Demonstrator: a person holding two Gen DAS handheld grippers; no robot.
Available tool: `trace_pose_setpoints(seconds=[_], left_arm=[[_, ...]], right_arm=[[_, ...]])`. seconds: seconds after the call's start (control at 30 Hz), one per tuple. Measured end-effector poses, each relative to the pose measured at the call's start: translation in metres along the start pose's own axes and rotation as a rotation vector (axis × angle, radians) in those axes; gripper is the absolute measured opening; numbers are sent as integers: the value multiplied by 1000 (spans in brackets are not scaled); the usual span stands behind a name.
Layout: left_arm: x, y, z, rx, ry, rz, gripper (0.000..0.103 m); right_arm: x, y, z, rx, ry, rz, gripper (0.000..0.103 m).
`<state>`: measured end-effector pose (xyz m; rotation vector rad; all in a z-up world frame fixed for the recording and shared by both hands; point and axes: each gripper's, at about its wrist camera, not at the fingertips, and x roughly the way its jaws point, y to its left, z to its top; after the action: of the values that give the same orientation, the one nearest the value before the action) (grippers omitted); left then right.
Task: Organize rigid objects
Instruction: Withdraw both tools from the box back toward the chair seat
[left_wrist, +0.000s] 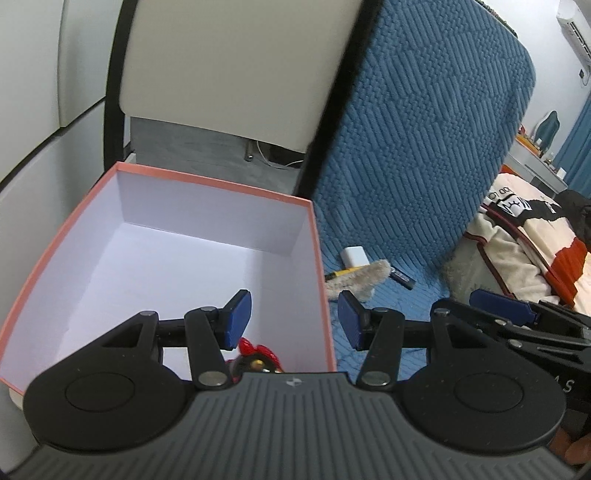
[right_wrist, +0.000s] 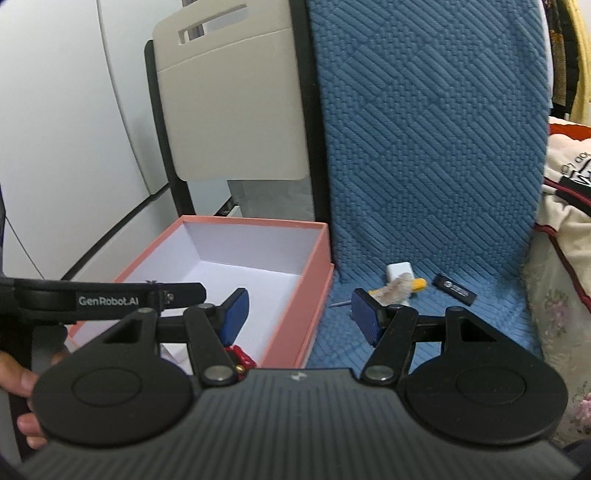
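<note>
- Blue bumpy cloth (right_wrist: 424, 147) covers the seat and its tall back, and a pale folding chair (right_wrist: 229, 110) stands behind my box.
- White cupboard doors (right_wrist: 66, 129) fill the wall on the left side.
- On the right lies a cream blanket (left_wrist: 517, 251) with red and black marks.
- My pink box (right_wrist: 314, 291) sits open on the left, right beside the blue cloth. Its inside is white.
- One small red toy (left_wrist: 258, 352) lies in the near corner of the box. My tongs hide most of it, so I cannot tell what it is.
- Three small things wait on the blue cloth, well apart from the box.
- One is a white plug block (right_wrist: 399, 269), at the back by the seat back.
- One is a fuzzy brush (right_wrist: 397, 290) with a yellow handle, lying just in front of the white block.
- One is a small black stick (right_wrist: 456, 290) with a round mark on it, just to the right of the brush.
- My left tongs (left_wrist: 293, 319) are spread apart and carry nothing. One blue pad hangs over the box and the other hangs over the blue cloth.
- My right tongs (right_wrist: 299, 317) are spread apart too, with nothing between them. They hang over the right wall of the box.
- My fingers (right_wrist: 22, 384) show at the left edge of the right view, on the handle of the left tongs.
</note>
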<state>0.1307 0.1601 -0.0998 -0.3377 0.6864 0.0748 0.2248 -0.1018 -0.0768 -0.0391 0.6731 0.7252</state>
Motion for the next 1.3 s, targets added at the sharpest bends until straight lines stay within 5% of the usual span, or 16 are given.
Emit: trace_pose_setpoints(seconds=[0.73,1.13,1.3], left_arm=[[28,-90,-56,86,50,-73,58],[62,-105,-85,1,49,-106,58],[75,-110,-86,46,44,-87,58]], right_arm=[[-36,-75,-58,1,35,-123,64],[-35,-104,-77,59,49,-170,64],[-32,-113,-77,87,42,-175,64]])
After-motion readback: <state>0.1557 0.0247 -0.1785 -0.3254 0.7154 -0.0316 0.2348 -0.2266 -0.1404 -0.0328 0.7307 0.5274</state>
